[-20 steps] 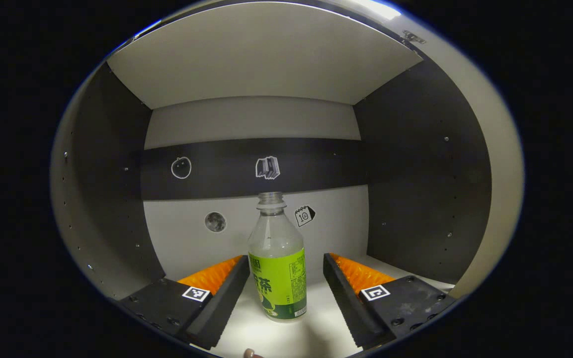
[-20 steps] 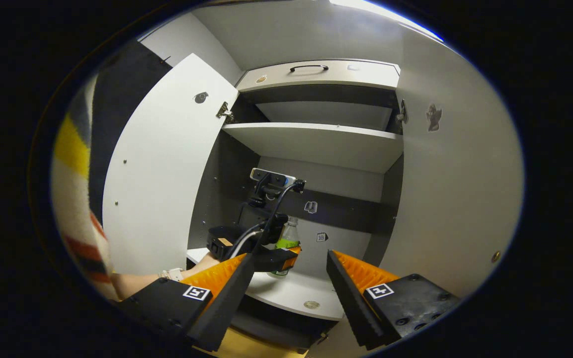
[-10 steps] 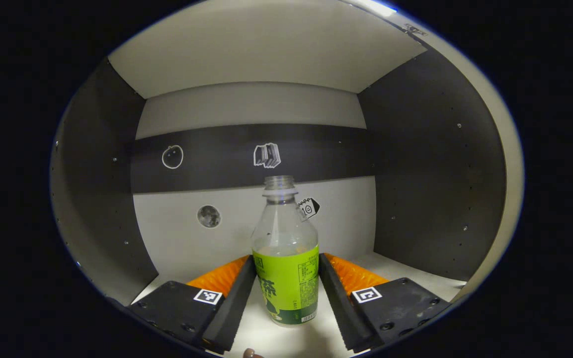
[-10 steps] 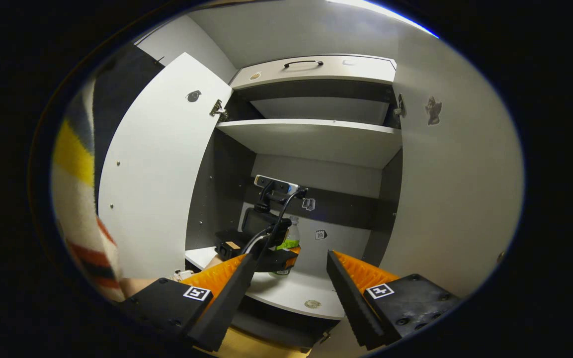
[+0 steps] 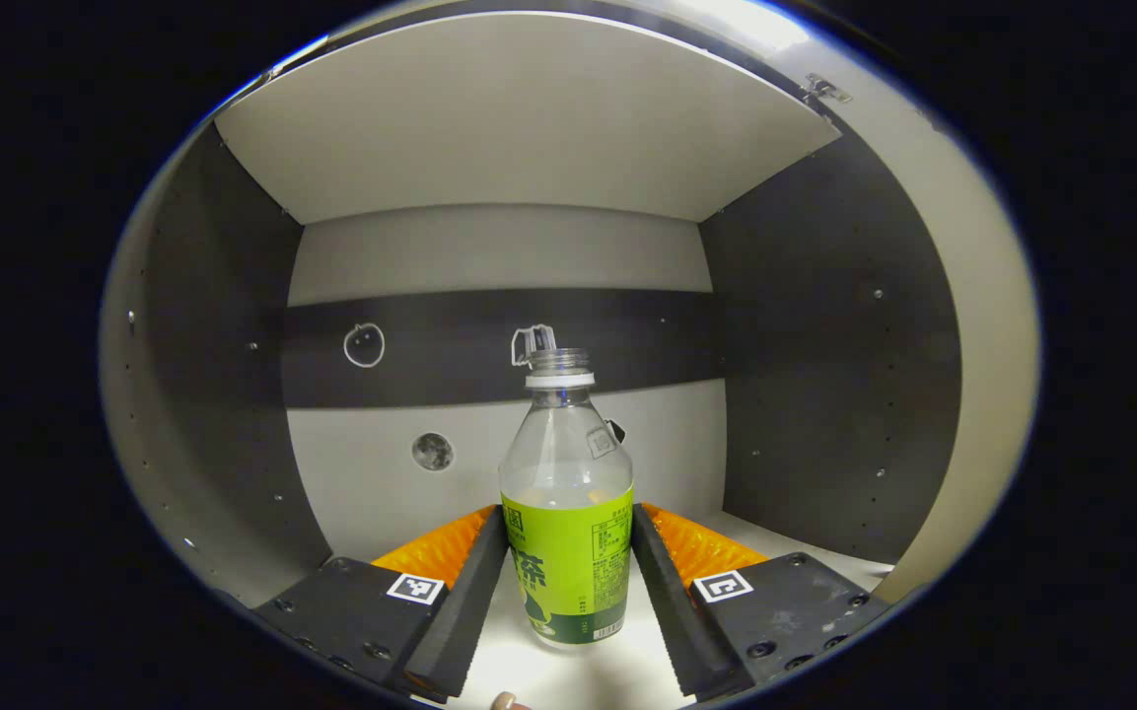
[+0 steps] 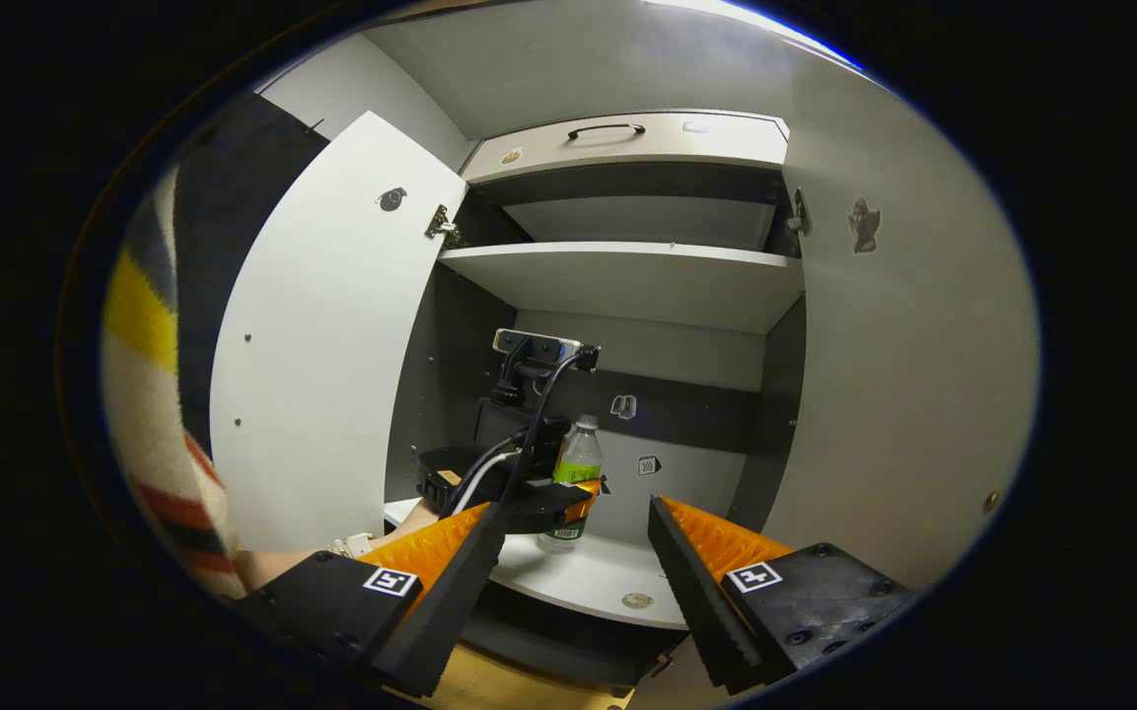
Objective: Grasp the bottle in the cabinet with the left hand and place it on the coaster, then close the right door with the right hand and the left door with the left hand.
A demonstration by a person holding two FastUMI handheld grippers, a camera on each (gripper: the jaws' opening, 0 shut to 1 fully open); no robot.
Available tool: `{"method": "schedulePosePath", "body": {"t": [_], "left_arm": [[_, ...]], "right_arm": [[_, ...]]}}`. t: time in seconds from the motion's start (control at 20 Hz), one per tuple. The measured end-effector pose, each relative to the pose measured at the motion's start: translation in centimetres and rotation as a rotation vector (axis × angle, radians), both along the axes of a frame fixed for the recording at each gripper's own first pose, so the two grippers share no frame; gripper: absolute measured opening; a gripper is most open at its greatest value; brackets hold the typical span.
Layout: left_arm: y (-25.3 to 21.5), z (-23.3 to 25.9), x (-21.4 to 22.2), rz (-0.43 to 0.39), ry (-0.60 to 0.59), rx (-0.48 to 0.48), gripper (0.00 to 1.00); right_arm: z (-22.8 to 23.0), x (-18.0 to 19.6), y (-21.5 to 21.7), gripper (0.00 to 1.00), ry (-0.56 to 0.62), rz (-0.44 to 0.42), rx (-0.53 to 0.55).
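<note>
**Tongs at the cabinet: left pair clamped on bottle, right pair apart**

Left tongs (image 5: 565,567) are inside the lower compartment of the cabinet (image 5: 824,325), with both fingers pressed against the green label of the bottle (image 5: 566,523), one on each side. The bottle stands upright between them. It is clear plastic with no cap on its neck; whether it holds any liquid cannot be told. Its base sits at or just above the pale compartment floor (image 5: 568,671); contact cannot be confirmed. Behind it, the back panel carries a dark band and several small stickers.

In the right gripper view, the left tongs (image 6: 583,493) and the person's hand holding them reach into the same compartment, and the bottle (image 6: 576,473) shows upright in their grip, near the front edge of the floor. A small round coaster (image 6: 638,600) lies on that floor at its front edge, apart from the bottle.

Right tongs (image 6: 573,562) are held outside the cabinet with their fingers apart and nothing between them. Left door (image 6: 321,345) and right door (image 6: 903,375) both stand open. A shelf (image 6: 627,281) divides the lower compartment from the one above it.
</note>
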State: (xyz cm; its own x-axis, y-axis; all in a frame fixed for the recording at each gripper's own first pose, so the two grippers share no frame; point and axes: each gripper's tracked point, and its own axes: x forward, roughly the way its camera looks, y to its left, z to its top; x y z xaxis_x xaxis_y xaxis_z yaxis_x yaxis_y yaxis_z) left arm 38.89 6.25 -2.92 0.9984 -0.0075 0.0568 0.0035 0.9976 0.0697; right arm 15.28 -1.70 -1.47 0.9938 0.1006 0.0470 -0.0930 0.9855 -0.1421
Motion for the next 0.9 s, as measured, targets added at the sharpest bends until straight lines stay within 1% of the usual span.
{"method": "schedulePosePath", "body": {"t": [0.2, 0.5, 0.65, 0.75, 0.9], "left_arm": [[0.6, 1.1, -4.2, 0.001, -0.014, 0.006, 0.77], [0.7, 0.7, -13.5, 0.001, 0.0, 0.001, 0.77], [0.2, -0.1, -18.9, -0.009, 0.014, 0.002, 0.77], [-0.2, -1.1, -22.6, -0.019, 0.033, -0.009, 0.77], [-1.2, -2.8, -27.5, -0.05, 0.059, -0.022, 0.77]], "right_arm": [[0.8, -1.9, 1.8, 0.97, -0.02, 0.019, 0.012], [1.3, -6.8, 4.8, 0.97, -0.007, 0.026, 0.038], [1.5, -9.7, 5.8, 0.97, -0.003, 0.005, 0.04], [0.9, -11.6, 6.0, 0.98, 0.022, -0.024, 0.036], [0.9, -14.2, 5.5, 0.98, 0.029, -0.081, 0.019]]}}
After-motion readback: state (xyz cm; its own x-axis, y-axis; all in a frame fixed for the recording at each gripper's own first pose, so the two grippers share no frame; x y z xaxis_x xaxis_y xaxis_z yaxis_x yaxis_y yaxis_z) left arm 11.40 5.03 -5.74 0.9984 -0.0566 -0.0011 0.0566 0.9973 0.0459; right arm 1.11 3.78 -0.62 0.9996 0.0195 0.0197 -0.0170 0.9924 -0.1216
